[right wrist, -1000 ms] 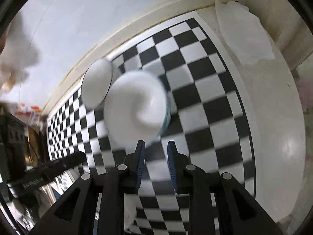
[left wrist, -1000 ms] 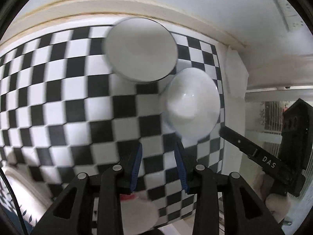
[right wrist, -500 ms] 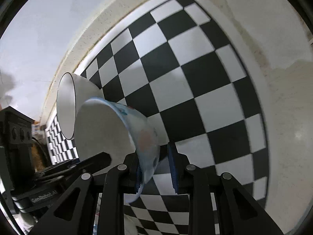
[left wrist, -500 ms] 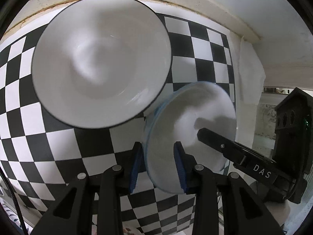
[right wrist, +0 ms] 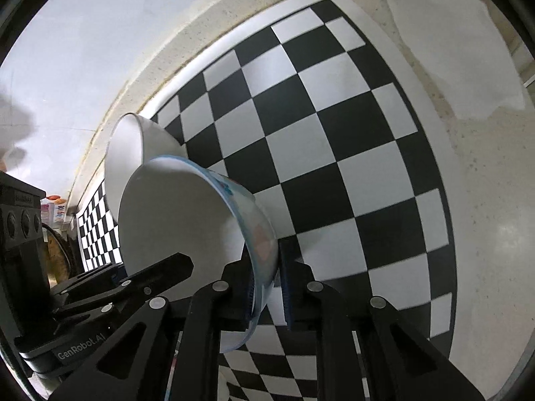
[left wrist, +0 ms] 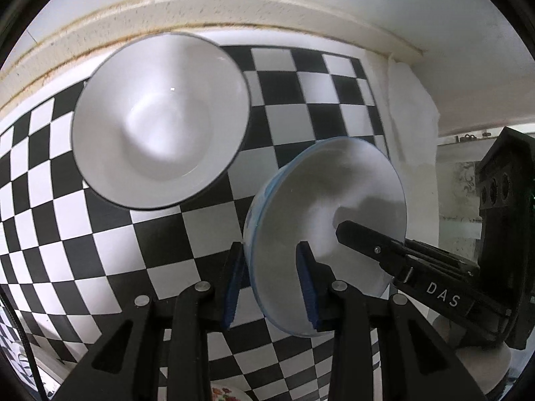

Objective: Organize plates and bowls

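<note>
A blue-rimmed bowl [left wrist: 327,200] with a pattern on its outside [right wrist: 260,240] stands on the checkered mat [left wrist: 83,234]. Beside it, toward the wall, is a plain white bowl [left wrist: 160,120] with a dark rim, also in the right wrist view [right wrist: 123,153]. My right gripper [right wrist: 267,290] has the blue-rimmed bowl's wall between its pads and its jaws are closing on it. One of its fingers [left wrist: 367,244] reaches inside the bowl. My left gripper [left wrist: 269,284] straddles the opposite rim, with a gap still showing between its pads and the wall.
A white cloth [right wrist: 451,43] lies on the beige counter [right wrist: 485,234] past the mat's right edge. The wall and its yellowed seam [left wrist: 234,10] run close behind the white bowl. A flower-patterned plate's edge [left wrist: 224,394] shows at the bottom of the left view.
Both grippers have come down from above the mat onto the blue-rimmed bowl, one on each side of its rim. The right jaws have narrowed onto the bowl's wall.
</note>
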Motion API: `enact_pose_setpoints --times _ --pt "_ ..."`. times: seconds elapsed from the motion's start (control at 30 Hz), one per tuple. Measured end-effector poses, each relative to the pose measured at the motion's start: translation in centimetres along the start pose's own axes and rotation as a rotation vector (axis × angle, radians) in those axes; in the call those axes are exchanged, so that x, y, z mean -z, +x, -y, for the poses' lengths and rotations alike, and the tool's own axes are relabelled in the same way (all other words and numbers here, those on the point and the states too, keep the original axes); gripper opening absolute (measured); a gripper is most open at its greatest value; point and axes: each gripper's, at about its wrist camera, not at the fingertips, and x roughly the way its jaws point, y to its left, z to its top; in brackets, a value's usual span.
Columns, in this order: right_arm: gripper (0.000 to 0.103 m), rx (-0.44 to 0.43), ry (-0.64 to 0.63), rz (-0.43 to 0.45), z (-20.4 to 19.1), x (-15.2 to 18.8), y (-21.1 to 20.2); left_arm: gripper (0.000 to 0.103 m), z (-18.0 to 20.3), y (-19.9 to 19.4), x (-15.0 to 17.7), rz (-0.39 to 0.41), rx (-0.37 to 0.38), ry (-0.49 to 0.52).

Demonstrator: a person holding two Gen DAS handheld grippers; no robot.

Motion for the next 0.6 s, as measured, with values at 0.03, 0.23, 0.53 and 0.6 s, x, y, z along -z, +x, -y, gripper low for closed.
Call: enact_pose_setpoints --times 0.03,0.23,0.53,0.6 --pt "0.015 -0.002 -0.003 0.005 -0.2 0.2 -0.3 0.029 0.1 -0.4 0.2 0.005 -0.001 0.005" --pt "0.015 -0.015 -0.026 0.043 -1.8 2.1 -2.8 0.029 0.5 -3.4 2.0 0.046 0.008 0.034" --pt "0.015 -0.024 -0.067 0.088 -4.8 7.0 -6.6 0.029 0.1 -8.4 6.7 0.100 0.022 0.066" --pt "0.015 -0.027 -0.075 0.093 -5.6 8.5 -7.2 0.029 -0.4 -9.5 8.4 0.104 0.028 0.068"
